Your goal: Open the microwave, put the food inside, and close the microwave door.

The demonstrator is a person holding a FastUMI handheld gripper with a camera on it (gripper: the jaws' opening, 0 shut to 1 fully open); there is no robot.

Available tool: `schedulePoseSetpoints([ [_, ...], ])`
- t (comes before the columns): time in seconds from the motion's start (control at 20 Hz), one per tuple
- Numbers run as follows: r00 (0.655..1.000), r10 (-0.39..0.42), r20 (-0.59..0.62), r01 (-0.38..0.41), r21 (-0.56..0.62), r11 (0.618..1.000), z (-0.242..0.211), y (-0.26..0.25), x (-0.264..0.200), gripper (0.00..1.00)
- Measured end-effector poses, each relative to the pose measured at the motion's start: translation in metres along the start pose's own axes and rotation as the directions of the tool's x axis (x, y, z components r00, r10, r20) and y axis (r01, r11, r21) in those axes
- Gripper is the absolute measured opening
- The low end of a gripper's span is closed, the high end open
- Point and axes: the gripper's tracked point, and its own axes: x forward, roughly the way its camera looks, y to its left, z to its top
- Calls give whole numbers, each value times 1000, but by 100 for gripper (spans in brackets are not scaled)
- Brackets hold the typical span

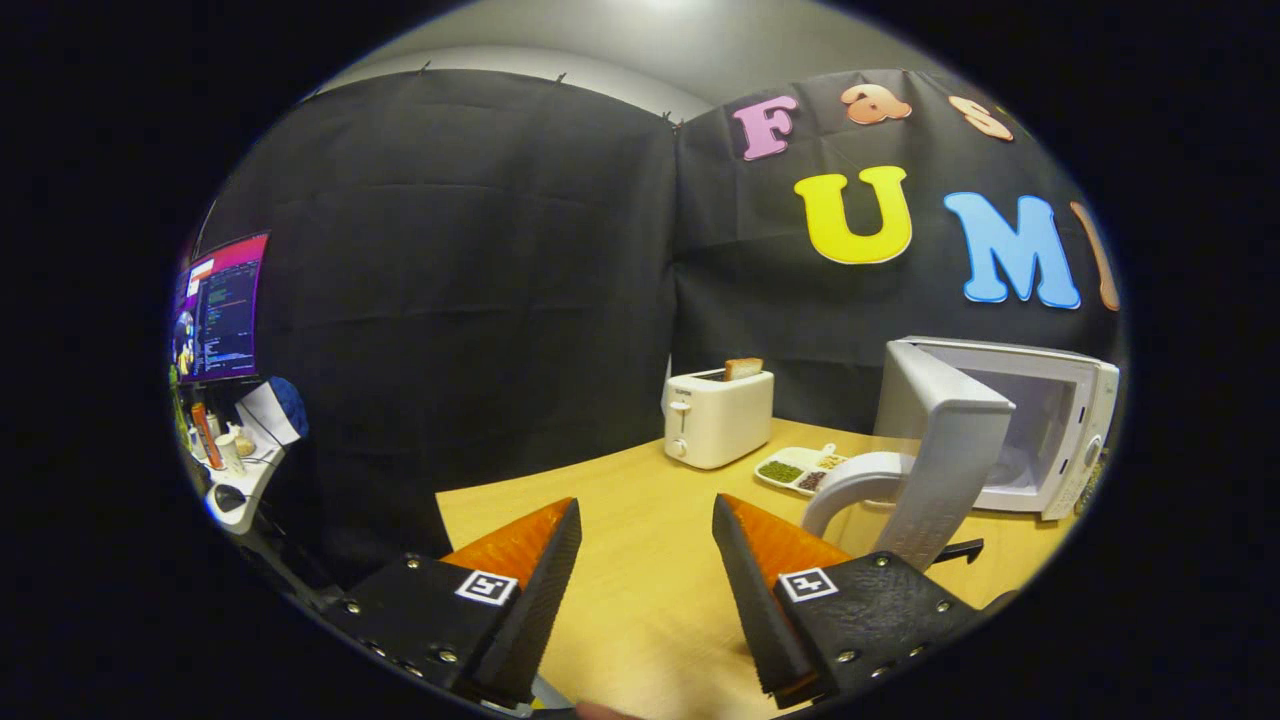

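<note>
White microwave [1050,430] door [940,460] already open beyond right jaw; jaws [645,560] released, empty over desk [640,520]. Fetch food tray [800,470] level.

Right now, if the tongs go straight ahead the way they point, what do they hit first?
Probably nothing soon: the open tongs aim across bare wooden table toward the black cloth wall. The toaster sits just right of that line, though depth is unclear.
</note>
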Motion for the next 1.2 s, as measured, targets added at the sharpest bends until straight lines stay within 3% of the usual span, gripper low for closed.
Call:
schedulePoseSetpoints([
  [0.05,1000,-26,2,26,-7,1000,-3,-6,1,76],
  [0.2,995,-98,-16,98,-31,995,-13,-24,2,39],
  [0.25,992,-125,-27,124,-27,992,-16,-33,0,33],
  [0.3,990,-136,-45,136,-11,991,-20,-37,-1,17],
  [0.45,981,-169,-94,170,0,986,-31,-55,-3,15],
  [0.5,980,-177,-95,178,9,984,-33,-61,-7,6],
  [0.75,965,-254,-68,255,2,967,-27,-108,-27,5],
  [1.1,896,-435,-85,440,49,897,-18,-216,-59,5],
  [1.2,862,-504,-56,506,27,862,-9,-252,-65,6],
])
